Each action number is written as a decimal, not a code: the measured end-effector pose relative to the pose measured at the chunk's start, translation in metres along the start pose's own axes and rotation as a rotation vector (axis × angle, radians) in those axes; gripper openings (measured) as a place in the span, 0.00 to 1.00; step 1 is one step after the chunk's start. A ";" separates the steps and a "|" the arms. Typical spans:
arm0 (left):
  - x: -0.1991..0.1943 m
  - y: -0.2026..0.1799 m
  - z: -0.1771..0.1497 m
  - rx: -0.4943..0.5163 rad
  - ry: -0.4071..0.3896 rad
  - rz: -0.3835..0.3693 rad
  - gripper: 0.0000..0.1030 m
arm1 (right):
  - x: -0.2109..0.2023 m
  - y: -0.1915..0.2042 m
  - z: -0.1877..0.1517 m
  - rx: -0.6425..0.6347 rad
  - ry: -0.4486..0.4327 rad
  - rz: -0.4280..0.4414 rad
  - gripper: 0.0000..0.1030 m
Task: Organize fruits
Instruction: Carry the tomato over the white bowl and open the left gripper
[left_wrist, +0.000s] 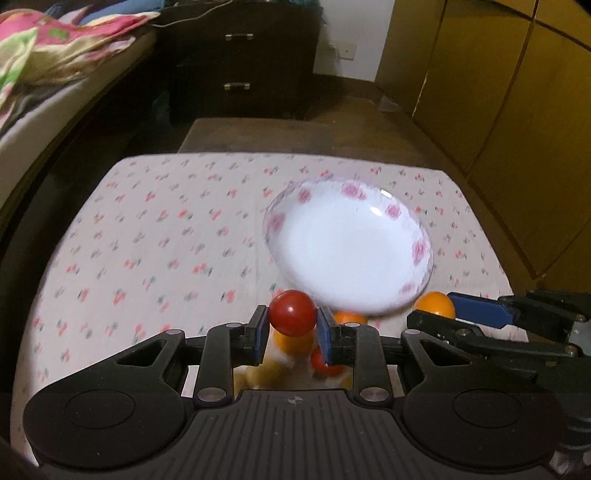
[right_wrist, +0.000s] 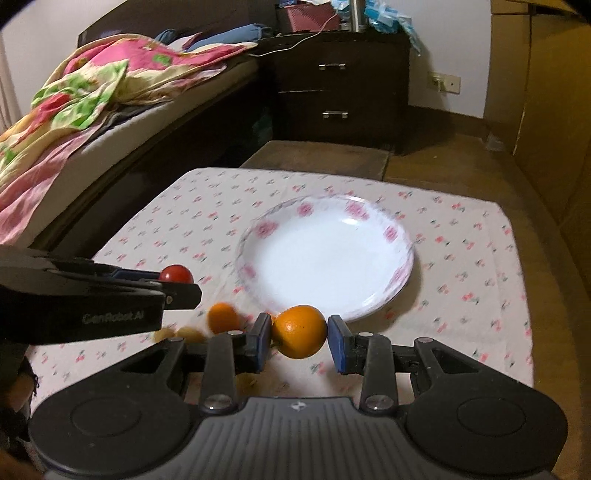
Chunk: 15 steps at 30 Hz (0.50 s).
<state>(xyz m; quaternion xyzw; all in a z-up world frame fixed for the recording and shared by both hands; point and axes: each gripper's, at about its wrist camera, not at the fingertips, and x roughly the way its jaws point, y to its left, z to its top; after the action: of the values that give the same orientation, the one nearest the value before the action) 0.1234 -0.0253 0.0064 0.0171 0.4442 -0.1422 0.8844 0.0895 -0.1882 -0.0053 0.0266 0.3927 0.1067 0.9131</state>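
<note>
My left gripper (left_wrist: 291, 322) is shut on a small red tomato (left_wrist: 291, 312), held above the cloth just short of the near rim of a white plate (left_wrist: 347, 251) with pink flowers. In the right wrist view that left gripper (right_wrist: 178, 283) and the tomato (right_wrist: 178, 274) sit at the left. My right gripper (right_wrist: 300, 334) is shut on an orange (right_wrist: 300, 331) at the plate's (right_wrist: 325, 258) near edge; it also shows as the right gripper (left_wrist: 441, 310) with its orange (left_wrist: 435, 303). The plate holds nothing.
Loose fruit lies on the floral cloth (right_wrist: 461, 258) below the grippers: an orange (right_wrist: 222, 316), small yellowish pieces (right_wrist: 190, 334), another red one (left_wrist: 322, 363). A bed (right_wrist: 74, 110) stands left, dark drawers (right_wrist: 332, 92) behind, a wooden wardrobe (left_wrist: 517, 92) right.
</note>
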 end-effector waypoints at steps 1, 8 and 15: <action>0.004 -0.001 0.004 0.002 0.000 -0.001 0.34 | 0.002 -0.002 0.002 0.002 -0.001 -0.006 0.33; 0.036 -0.012 0.026 0.029 0.016 -0.001 0.34 | 0.028 -0.014 0.017 0.000 0.015 -0.025 0.33; 0.060 -0.013 0.037 0.033 0.040 -0.003 0.35 | 0.056 -0.019 0.028 -0.017 0.040 -0.041 0.33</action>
<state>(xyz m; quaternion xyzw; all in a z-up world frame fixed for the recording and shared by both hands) 0.1826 -0.0577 -0.0180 0.0340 0.4595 -0.1503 0.8747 0.1506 -0.1932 -0.0285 0.0087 0.4102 0.0915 0.9073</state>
